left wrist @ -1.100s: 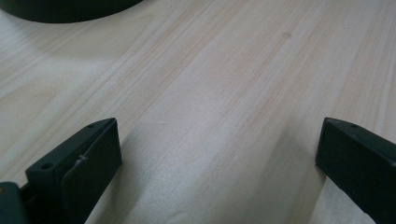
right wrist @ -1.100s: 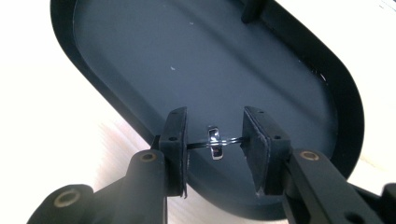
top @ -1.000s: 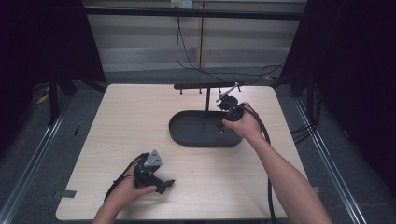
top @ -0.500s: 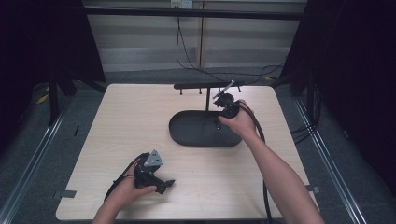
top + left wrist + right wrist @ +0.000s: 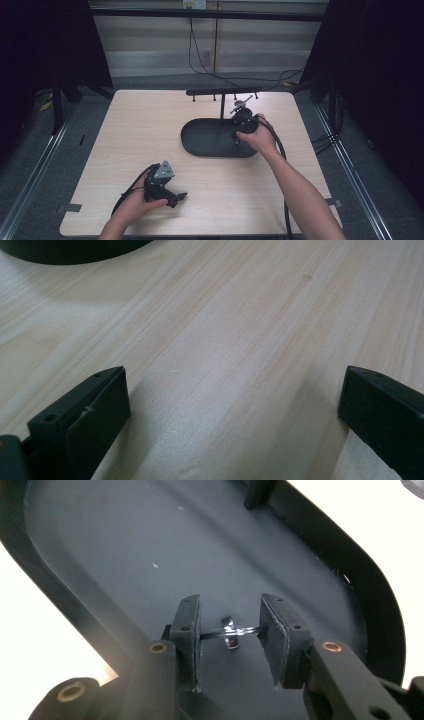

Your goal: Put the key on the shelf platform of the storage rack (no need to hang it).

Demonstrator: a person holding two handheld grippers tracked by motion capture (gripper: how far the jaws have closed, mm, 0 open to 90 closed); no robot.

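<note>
The right gripper (image 5: 229,632) jaws pinch a small shiny ring (image 5: 229,631), too small to identify, over the black tray (image 5: 125,545). The left gripper (image 5: 235,405) jaws stand spread above the bare worktop (image 5: 225,330), the tray's edge cut off.

A tray (image 5: 200,137) lies on the table (image 5: 135,125), right of centre. A stand (image 5: 222,93) rises just behind it. The right gripper (image 5: 241,131) hangs over the tray's right end; the left gripper (image 5: 172,196) rests near the table's front-left edge.

A pale wooden table (image 5: 150,125) carries a black oval tray (image 5: 210,137) right of centre.
</note>
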